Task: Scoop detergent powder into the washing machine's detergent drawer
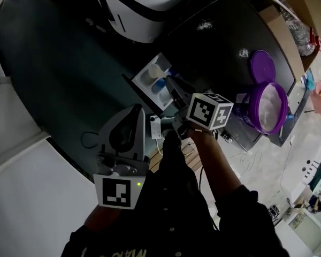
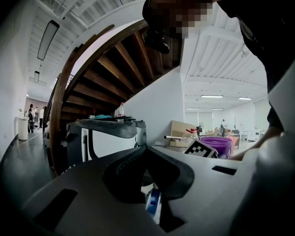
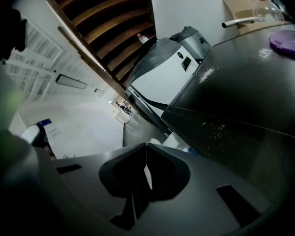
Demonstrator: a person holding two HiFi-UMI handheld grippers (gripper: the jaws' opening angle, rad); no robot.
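Nearby, a round purple tub point(image 1: 246, 111) holds white powder point(image 1: 270, 110).

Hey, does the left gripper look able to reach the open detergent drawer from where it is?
Probably yes. The detergent drawer stands pulled out just ahead of the left gripper, with nothing between them, though the right gripper over the drawer may crowd it.

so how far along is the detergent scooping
Setup looks done: the purple lid is off the powder tub, and the detergent drawer is pulled open. In hand: the right gripper, jaws shut, points at the drawer; I can't tell whether it carries a scoop. The left gripper is shut nearby. Left: getting powder in, since none shows clearly in the drawer.
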